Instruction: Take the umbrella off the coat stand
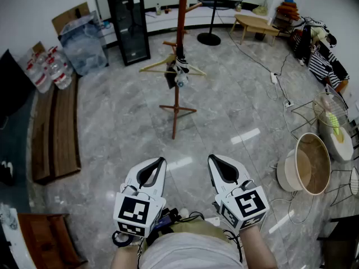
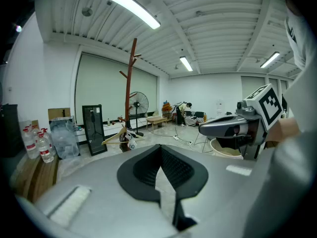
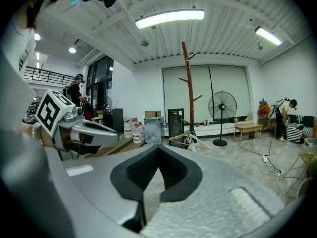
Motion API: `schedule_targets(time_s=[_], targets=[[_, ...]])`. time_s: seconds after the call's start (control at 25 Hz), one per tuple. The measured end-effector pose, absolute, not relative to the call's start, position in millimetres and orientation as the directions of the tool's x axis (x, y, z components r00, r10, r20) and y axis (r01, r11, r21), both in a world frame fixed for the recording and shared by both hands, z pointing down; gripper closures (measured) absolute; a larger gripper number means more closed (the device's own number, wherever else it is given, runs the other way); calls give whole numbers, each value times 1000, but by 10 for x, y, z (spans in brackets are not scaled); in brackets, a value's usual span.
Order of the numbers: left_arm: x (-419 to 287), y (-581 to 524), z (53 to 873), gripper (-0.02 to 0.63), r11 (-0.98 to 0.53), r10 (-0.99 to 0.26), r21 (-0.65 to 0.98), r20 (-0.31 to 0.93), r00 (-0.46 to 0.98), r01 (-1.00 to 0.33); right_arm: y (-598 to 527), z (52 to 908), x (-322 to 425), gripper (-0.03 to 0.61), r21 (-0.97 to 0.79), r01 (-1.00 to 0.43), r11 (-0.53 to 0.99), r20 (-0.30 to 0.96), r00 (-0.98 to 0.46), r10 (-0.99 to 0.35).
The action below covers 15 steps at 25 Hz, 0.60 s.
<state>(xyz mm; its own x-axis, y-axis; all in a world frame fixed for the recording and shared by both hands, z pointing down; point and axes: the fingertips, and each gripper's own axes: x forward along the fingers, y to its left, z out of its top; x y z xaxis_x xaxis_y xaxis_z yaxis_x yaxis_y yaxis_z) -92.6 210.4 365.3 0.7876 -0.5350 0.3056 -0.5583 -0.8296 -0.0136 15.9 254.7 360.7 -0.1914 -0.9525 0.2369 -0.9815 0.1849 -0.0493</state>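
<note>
At the far left we saw a cluster of clear plastic water bottles [image 1: 47, 69] on the grey marble floor [image 1: 112, 128], and beyond them a tall black glass-door cabinet [image 1: 129, 26]. Low in the head view we held our left gripper [image 1: 159, 162], white with black pads. Its jaws were clenched tip to tip with nothing between them, as its own view showed [image 2: 161, 150].

Ahead, well apart from both grippers, stood the reddish-brown wooden coat stand [image 1: 178, 49]. The small folded black-and-white umbrella [image 1: 179, 74] hung on it low down, close against the pole and among pale wooden clothes hangers [image 1: 160, 65]. It showed small in both gripper views too [image 2: 130, 142] [image 3: 192, 142].

Just right of the left one, we held the right gripper [image 1: 214, 161]. Its jaws were likewise pressed together and empty [image 3: 158, 150].

Farther right stood a black pedestal fan [image 1: 216, 4], a low light wooden counter [image 1: 255, 24] and a round tan basket [image 1: 311, 164].
</note>
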Motion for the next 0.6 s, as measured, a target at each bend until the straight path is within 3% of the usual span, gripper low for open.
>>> schedule_targets(time_s=[0.6], targets=[[-896,2100,3646,601,-830,-534,-13,306,788,-558,2523,3576,121,579,-7,-980,200,232,-196,-953]])
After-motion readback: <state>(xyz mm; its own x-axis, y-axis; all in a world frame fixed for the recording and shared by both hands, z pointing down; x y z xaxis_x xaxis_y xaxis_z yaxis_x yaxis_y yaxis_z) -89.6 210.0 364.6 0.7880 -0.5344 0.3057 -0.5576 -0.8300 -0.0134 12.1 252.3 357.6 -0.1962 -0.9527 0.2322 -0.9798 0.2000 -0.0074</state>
